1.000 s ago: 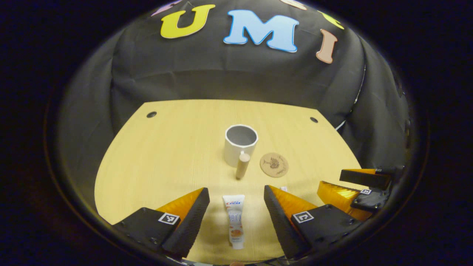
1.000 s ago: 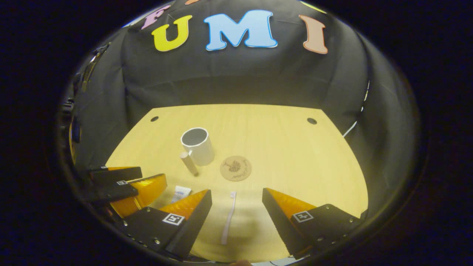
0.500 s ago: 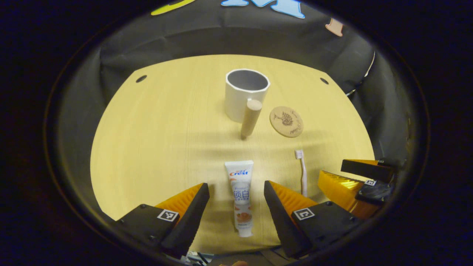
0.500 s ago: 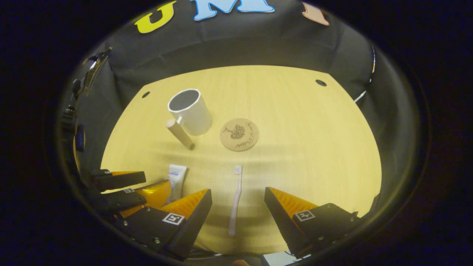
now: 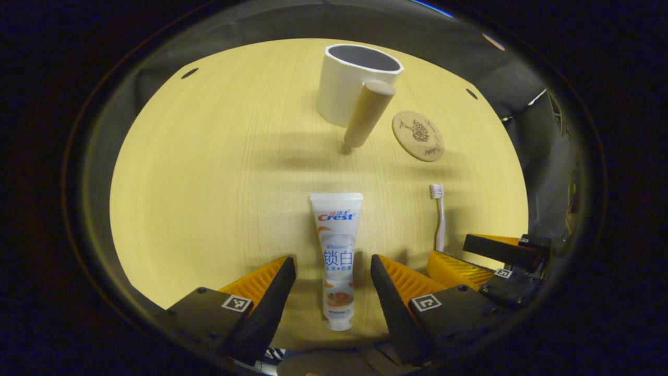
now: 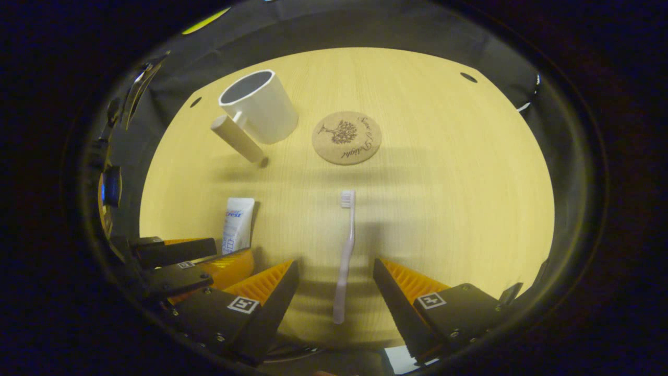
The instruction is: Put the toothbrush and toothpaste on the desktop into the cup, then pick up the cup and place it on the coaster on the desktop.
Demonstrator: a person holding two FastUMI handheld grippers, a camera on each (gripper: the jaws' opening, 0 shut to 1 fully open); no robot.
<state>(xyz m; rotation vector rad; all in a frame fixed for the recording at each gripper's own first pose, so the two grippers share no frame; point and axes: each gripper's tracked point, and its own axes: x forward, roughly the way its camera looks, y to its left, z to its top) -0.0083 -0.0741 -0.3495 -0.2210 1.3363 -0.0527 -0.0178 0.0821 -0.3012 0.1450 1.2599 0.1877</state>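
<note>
Toothpaste (image 5: pixel 336 261) and toothbrush (image 6: pixel 344 256) lie flat near the tabletop's (image 5: pixel 209 172) front edge, each now framed between spread fingers: left gripper (image 5: pixel 333 292) and right gripper (image 6: pixel 335 295) have dropped closer, both open, grabs imminent. Cup (image 5: pixel 355 83) and coaster (image 5: pixel 418 135) wait toward the far edge.

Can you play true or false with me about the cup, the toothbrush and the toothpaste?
1. The cup is empty. True.
2. The toothpaste is inside the cup. False: it lies flat on the table, between the left hand-held gripper's open fingers.
3. The toothbrush lies between the right hand-held gripper's fingers. True.
4. The cup stands on the coaster. False: it stands beside it.
</note>
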